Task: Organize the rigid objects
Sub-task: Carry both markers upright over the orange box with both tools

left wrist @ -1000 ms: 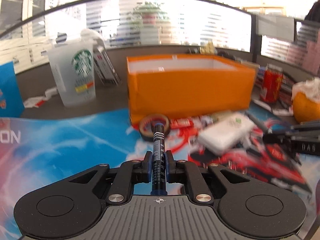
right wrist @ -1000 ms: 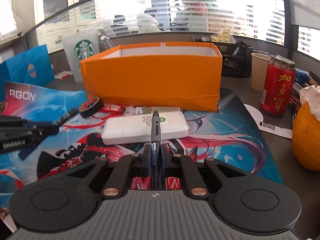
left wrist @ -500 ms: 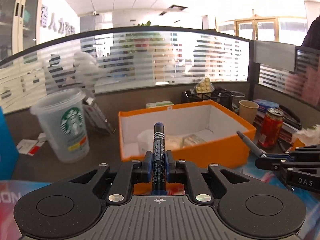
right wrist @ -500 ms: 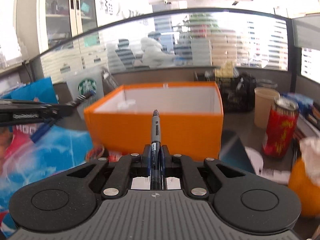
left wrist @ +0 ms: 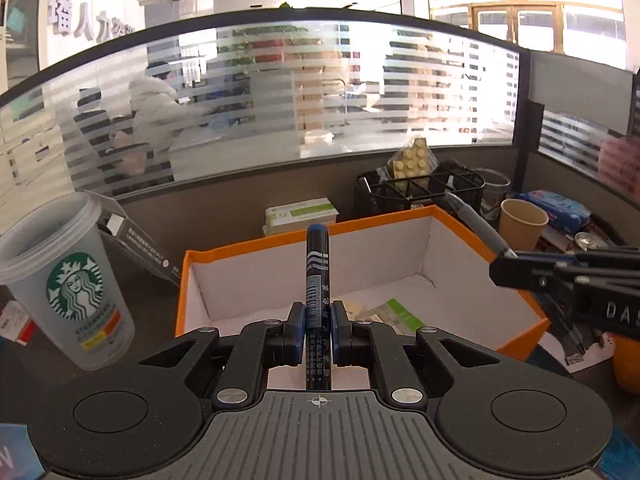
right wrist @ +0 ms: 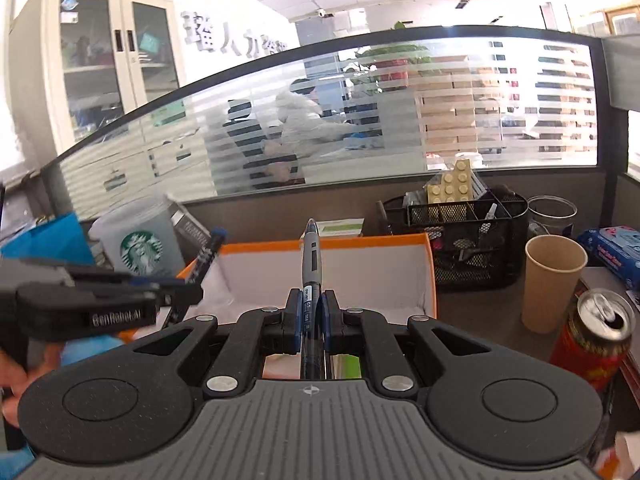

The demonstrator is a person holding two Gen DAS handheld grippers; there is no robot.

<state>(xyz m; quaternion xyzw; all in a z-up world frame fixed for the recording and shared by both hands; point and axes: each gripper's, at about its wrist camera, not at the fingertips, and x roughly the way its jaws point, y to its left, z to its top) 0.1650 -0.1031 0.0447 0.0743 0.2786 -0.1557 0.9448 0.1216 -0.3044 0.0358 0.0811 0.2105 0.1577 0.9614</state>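
I am holding a dark marker (left wrist: 317,280) clamped in my left hand-held gripper (left wrist: 317,330) and a grey pen (right wrist: 311,264) in my right hand-held gripper (right wrist: 311,322), both over the orange box (left wrist: 460,224); I am aiming to lower each tip inside the walls before releasing.

Left gripper (left wrist: 318,326) and right gripper (right wrist: 311,314) point slightly downward, side by side, jaws closed, each clamping a pen lengthwise; fingers (right wrist: 10,380) of the person's left hand grip its handle.
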